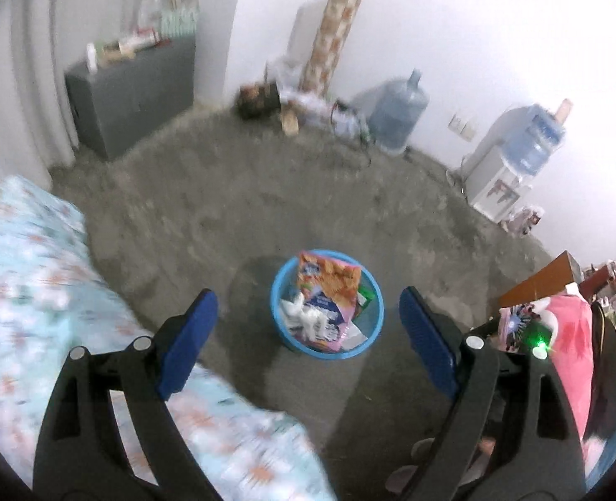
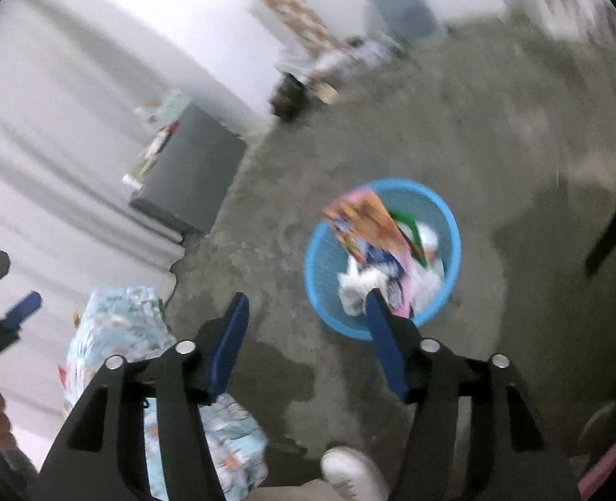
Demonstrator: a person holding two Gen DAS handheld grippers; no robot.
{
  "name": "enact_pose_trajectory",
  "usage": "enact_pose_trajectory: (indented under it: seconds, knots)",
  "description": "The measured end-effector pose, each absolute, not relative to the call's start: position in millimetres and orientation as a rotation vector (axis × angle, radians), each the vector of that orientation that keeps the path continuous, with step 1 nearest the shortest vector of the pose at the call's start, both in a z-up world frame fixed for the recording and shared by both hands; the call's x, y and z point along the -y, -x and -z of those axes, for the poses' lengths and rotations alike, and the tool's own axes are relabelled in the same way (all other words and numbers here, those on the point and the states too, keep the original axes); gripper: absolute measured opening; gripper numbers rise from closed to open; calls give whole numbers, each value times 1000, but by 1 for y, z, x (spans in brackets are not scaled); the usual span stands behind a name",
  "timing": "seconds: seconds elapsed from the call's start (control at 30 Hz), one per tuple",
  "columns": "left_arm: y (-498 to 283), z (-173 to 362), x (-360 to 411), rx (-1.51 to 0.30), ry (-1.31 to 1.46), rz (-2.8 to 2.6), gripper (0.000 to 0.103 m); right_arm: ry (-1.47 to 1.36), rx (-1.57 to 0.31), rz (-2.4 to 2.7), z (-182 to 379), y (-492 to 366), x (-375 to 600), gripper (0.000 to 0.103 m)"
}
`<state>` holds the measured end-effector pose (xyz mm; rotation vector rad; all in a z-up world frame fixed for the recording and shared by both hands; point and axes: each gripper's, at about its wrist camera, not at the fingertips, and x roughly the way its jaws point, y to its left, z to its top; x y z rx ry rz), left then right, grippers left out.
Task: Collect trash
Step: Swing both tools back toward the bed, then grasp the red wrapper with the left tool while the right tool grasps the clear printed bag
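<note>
Grey concrete floor [image 1: 233, 208] across most of both views, blurred. Floral bed [image 1: 36, 292] at the left edge, its corner under the left gripper. Grey cabinet [image 1: 137, 96] against the curtain, clutter on top. White dispenser [image 1: 500, 171] with a blue bottle by the far wall; spare water jug [image 1: 397, 115] standing on the floor nearby. Blue bin [image 1: 368, 292] on the floor, seen between the left fingers, well apart from the bed. Trash inside: orange box [image 1: 329, 277] upright against the rim, white crumpled wrappers [image 1: 304, 317] beside it. Left gripper [image 1: 308, 325] spread wide, holding nothing. Right gripper [image 2: 306, 325] likewise spread and empty, one finger overlapping the bin's near rim in view.
</note>
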<state>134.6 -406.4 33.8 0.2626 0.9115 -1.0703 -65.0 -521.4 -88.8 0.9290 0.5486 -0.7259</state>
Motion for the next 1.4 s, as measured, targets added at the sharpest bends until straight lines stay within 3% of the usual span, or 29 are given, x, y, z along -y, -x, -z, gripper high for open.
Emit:
enact_pose_trajectory:
  seconds: [0.27,0.57,0.8,1.13,1.4]
  knots:
    - [-121,-101,241,-705,-236,927,87,-669,-621,588,2,-5,436,85]
    - [-143,-116,60,-690,-139,594,88,-352,-733,449,-42,-92,317,97]
    - [-159,-103,-49,-700,-55,368,89,-107,-722,404,-64,-134,256,97]
    - [-196,-70,-88,-718,29,350,89,-344,-729,92,-74,-200,257,97]
    - [-281,-51,-61,-781,109,444,89,-651,-871,-52,-23,-278,282,96]
